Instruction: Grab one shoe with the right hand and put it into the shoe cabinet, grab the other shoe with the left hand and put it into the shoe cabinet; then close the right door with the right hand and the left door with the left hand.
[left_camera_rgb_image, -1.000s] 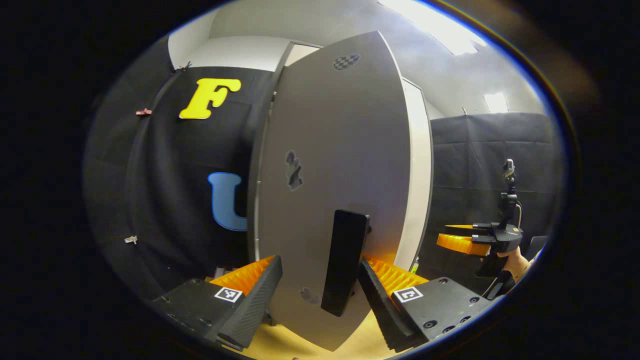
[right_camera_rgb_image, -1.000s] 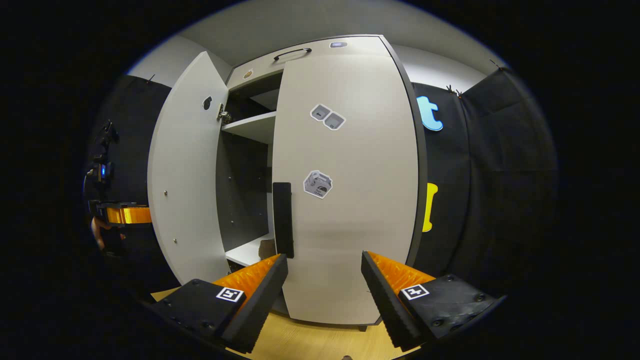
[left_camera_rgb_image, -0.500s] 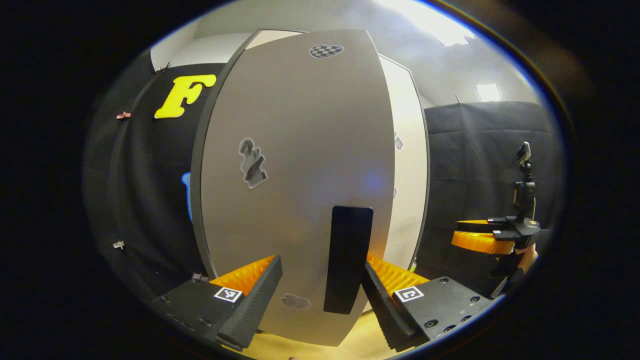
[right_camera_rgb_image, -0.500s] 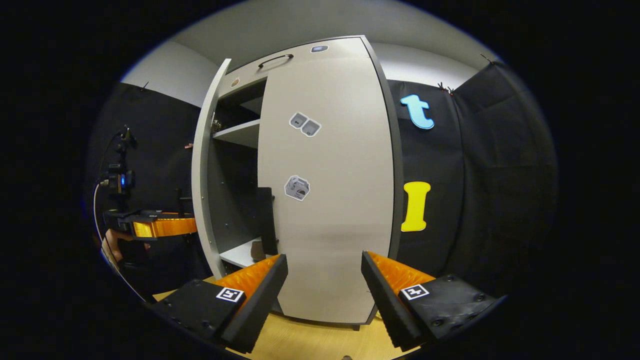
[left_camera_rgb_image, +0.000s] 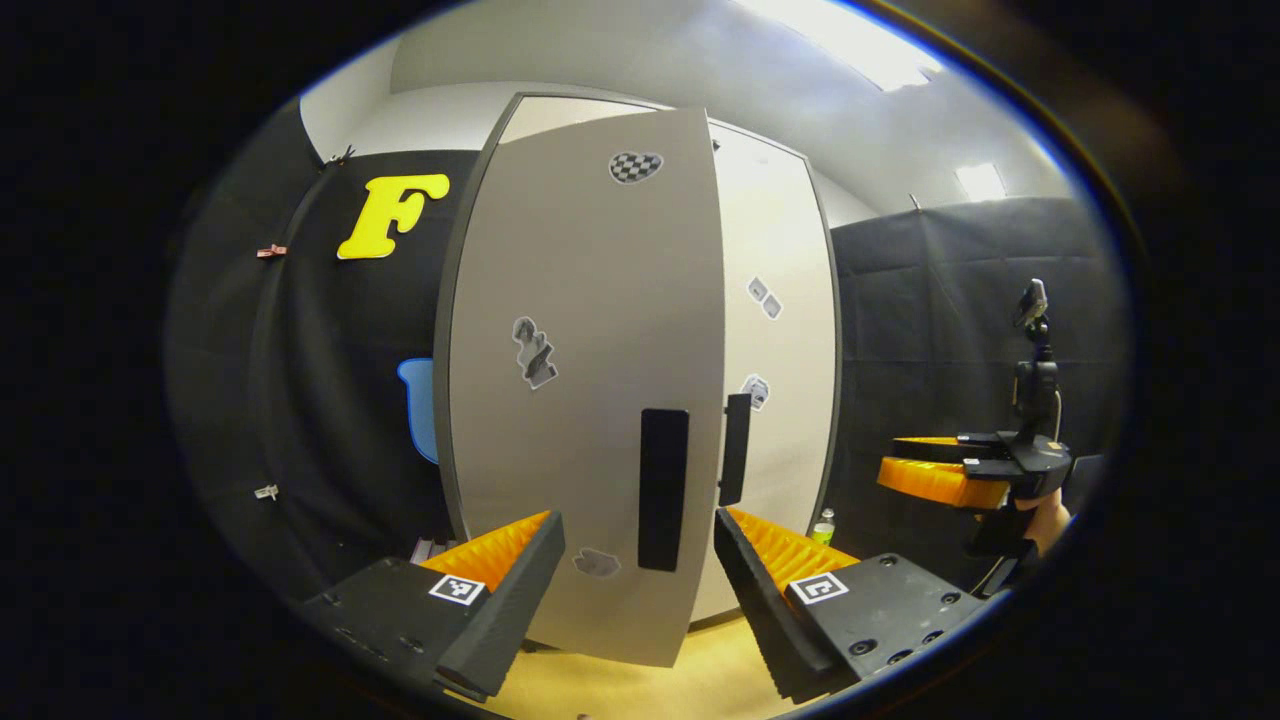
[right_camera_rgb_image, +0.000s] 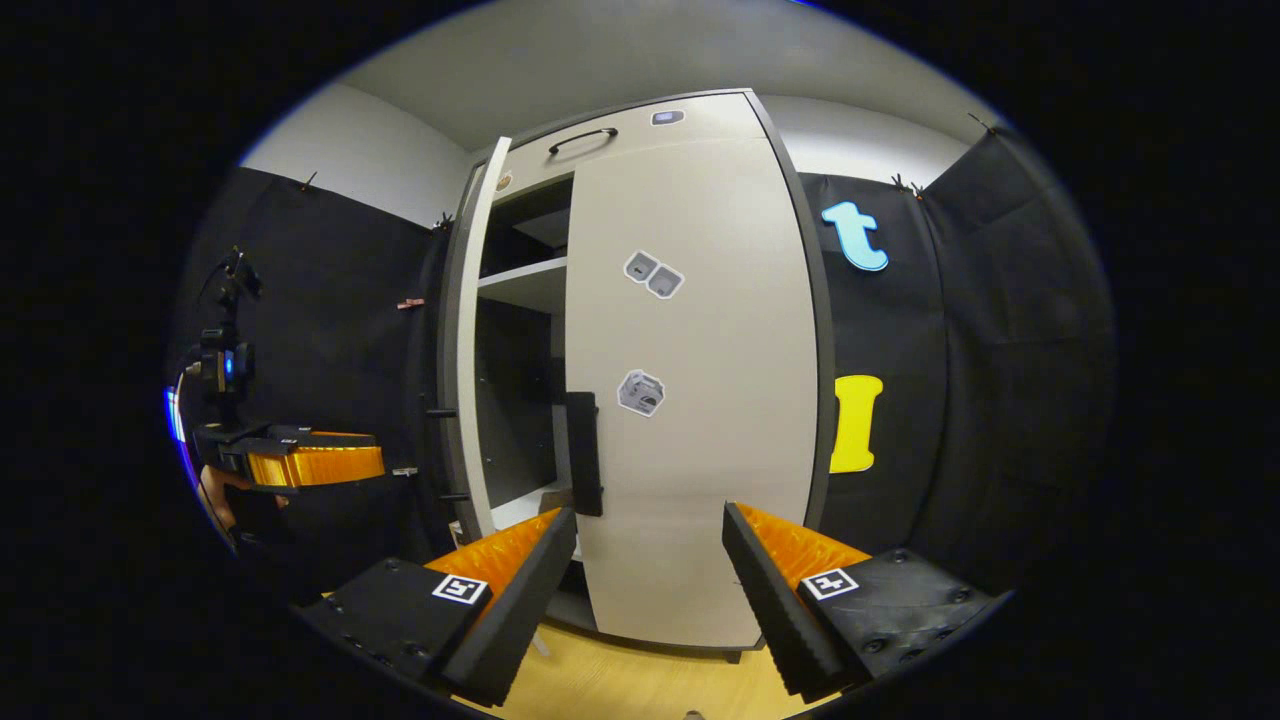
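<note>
While the right door (right_camera_rgb_image: 700, 400) sits shut, the left door (left_camera_rgb_image: 585, 380) stands ajar before the wide, empty left gripper (left_camera_rgb_image: 640, 580). Push flat beside its handle (left_camera_rgb_image: 663, 488); the right gripper (right_camera_rgb_image: 650, 590) hangs wide, and shoes cannot be made out.

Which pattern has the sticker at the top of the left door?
A black-and-white check on the sticker; the left gripper view shows it best.

Left claw (left_camera_rgb_image: 638, 590) open before left door (left_camera_rgb_image: 585, 380), seemingly ajar, right door (left_camera_rgb_image: 775, 340) shut

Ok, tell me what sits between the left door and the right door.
In the right gripper view, a dark open gap showing the cabinet's shelf separates the left door from the shut right door.
</note>
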